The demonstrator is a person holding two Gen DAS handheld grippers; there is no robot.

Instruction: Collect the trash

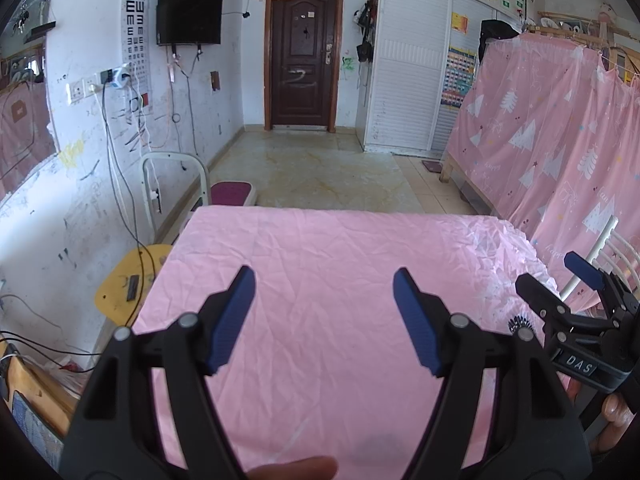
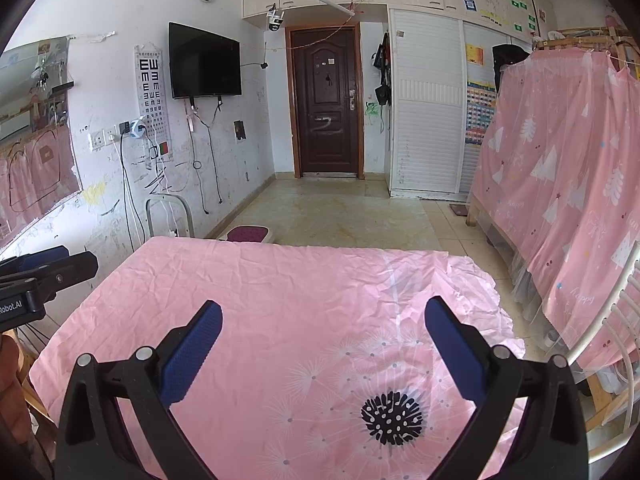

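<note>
My left gripper [image 1: 324, 280] hovers open over a table covered by a wrinkled pink cloth [image 1: 320, 236], with nothing between its blue pads [image 1: 236, 316]. My right gripper [image 2: 324, 308] is open as well, with only the cloth [image 2: 280, 280] and its black dandelion print [image 2: 394, 418] below it. The two are side by side: the right gripper [image 1: 556, 280] shows at the right edge of the left wrist view, and the left gripper [image 2: 48, 266] at the left edge of the right wrist view. No trash is visible in either view.
A yellow stool [image 1: 120, 284] with a cable stands at the table's left, against the scribbled wall. Beyond the far edge are a white metal frame [image 1: 176, 176] and a purple step [image 1: 232, 194]. A pink-curtained bed [image 1: 560, 140] fills the right, with a white chair [image 2: 616, 320] beside the table.
</note>
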